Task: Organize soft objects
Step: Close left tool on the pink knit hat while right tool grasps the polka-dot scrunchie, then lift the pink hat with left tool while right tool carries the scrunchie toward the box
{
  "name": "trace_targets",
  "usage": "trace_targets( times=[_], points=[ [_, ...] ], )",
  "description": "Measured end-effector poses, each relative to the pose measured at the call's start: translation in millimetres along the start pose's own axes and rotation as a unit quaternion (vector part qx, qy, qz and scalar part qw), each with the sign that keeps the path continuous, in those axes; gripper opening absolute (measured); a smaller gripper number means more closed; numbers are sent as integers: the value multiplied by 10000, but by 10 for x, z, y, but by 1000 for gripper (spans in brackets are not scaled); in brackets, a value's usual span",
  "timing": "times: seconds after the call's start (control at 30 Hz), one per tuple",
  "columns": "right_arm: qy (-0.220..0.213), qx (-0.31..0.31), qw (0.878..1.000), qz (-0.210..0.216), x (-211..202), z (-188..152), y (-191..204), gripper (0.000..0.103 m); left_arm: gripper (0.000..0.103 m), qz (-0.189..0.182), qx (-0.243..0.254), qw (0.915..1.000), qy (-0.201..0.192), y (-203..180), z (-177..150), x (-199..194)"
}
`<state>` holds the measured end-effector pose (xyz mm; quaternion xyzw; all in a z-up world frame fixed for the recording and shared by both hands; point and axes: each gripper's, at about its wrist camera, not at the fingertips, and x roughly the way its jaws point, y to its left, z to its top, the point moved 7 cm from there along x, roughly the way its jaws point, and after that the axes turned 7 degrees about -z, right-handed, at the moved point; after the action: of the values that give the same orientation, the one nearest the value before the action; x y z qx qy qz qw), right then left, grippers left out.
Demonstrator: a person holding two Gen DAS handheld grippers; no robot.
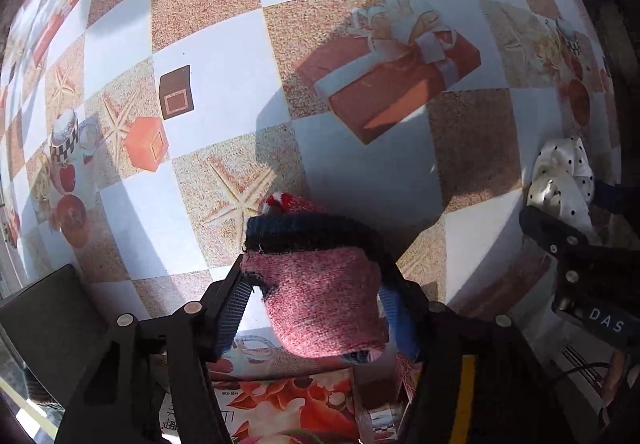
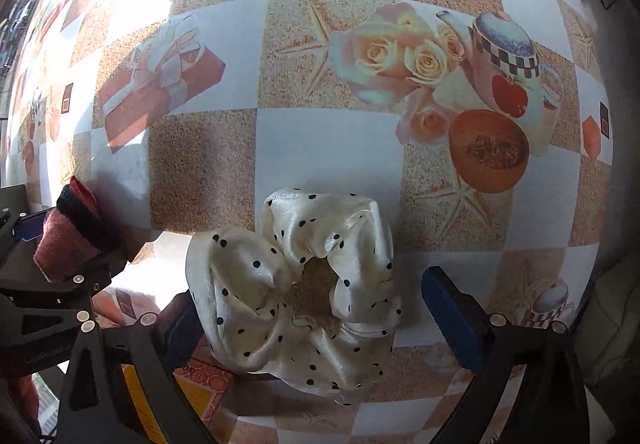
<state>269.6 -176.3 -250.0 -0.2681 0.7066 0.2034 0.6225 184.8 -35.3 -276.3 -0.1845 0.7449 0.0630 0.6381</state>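
Hiding the left tool's point(image 1: 316, 296) pads, a knitted sock point(image 1: 320, 296) bulges.

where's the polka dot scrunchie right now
In the right wrist view the scrunchie lies on the checkered tablecloth between the open fingers of the right gripper, with the left gripper's red sock off to its left.

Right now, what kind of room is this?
Probably a home dining table: a wipe-clean tablecloth printed with teapots, roses and gift boxes, sunlit, with a knitted sock and a satin scrunchie being tidied.
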Motion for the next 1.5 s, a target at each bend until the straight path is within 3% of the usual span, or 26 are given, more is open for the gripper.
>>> trace_targets(
  times=[0.03, 0.07, 0.1, 0.13, 0.4, 0.7, 0.97, 1.33, 1.4, 1.5],
  points=[
    [-76, -34, 10000, -51, -97, 7, 30, 61, 43, -100, 22, 9999, -27, -24, 5, -10],
    [-129, -49, 9999, -15, -133, -1, 22, 50, 34, -187, 16, 9998, -68, -37, 8, -22],
    [-127, -17, 9998, 136, -160, -16, 6, 32, 30, -218, 11, 9997, -124, -47, 13, -44],
    [-108, 65, 9996, 251, -177, -29, -15, 29, 28, -221, 21, 9995, -217, -61, 20, -81],
    [-557, 645, 9939, 693, -651, -164, -366, 29, 27, -135, 597, 9904, -1239, -371, 35, -711],
    [-887, 1328, 9832, 879, -1089, -664, -598, 29, 27, -455, 1698, 9650, -1947, -1189, -226, -1503],
    [-918, 1725, 9780, 729, -1164, -1174, -613, 29, 28, -832, 2827, 9330, -2068, -1778, -815, -1834],
    [-800, 1945, 9741, 831, -1186, -1781, -352, 29, 28, -1014, 3887, 8937, -2001, -1891, -1726, -1894],
    [-722, 1835, 9765, 866, -1179, -1887, -238, 29, 28, -933, 3961, 8902, -2048, -1811, -1856, -1895],
    [-616, 1646, 9797, 965, -1174, -2021, -52, 29, 28, -842, 3891, 8936, -2072, -1630, -1988, -1874]
  ],
)
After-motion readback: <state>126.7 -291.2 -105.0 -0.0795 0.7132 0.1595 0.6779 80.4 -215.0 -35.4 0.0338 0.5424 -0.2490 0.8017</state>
